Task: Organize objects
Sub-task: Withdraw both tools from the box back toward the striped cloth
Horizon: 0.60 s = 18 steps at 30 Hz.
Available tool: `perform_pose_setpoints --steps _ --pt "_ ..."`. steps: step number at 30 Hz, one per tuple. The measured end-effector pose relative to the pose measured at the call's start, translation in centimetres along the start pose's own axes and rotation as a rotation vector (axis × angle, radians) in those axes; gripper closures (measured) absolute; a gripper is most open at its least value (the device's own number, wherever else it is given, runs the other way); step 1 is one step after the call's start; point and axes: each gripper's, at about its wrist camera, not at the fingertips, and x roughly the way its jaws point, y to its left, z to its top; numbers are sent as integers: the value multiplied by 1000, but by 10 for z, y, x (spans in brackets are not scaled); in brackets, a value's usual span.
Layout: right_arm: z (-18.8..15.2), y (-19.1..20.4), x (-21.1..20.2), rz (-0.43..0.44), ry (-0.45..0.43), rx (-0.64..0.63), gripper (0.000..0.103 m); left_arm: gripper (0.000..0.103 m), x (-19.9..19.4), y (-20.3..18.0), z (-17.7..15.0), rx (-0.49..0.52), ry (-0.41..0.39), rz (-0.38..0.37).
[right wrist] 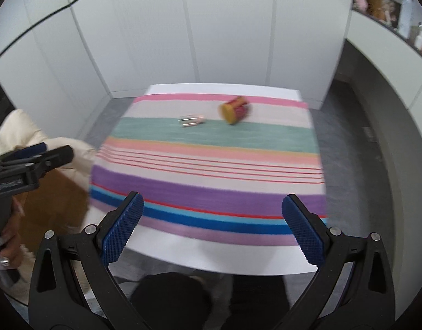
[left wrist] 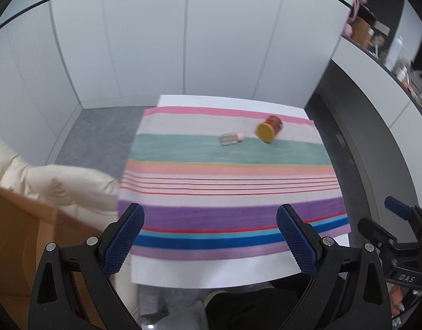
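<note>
A red jar with a yellow lid (left wrist: 269,128) lies on its side on the far part of a striped cloth (left wrist: 227,181) covering a white table. A small clear bottle with a pink cap (left wrist: 230,139) lies just left of it. Both also show in the right wrist view, the jar (right wrist: 235,110) and the bottle (right wrist: 191,120), blurred. My left gripper (left wrist: 210,233) is open and empty above the table's near edge. My right gripper (right wrist: 213,225) is open and empty too, also at the near edge. Each gripper shows in the other's view, the right one (left wrist: 397,220) and the left one (right wrist: 32,159).
A cream padded cushion (left wrist: 59,184) and a brown cardboard box (left wrist: 21,236) sit left of the table. White wall panels stand behind. A curved counter with shelves of small items (left wrist: 375,44) runs along the right. Grey floor surrounds the table.
</note>
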Motion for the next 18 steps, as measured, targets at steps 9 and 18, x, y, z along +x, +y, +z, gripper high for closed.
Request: perform_pose_setpoints --steps 9,18 --pt "10 -48 40 13 -2 10 1 5 53 -38 14 47 76 -11" --pt "44 -56 118 43 -20 -93 1 5 128 -41 48 -8 116 -9"
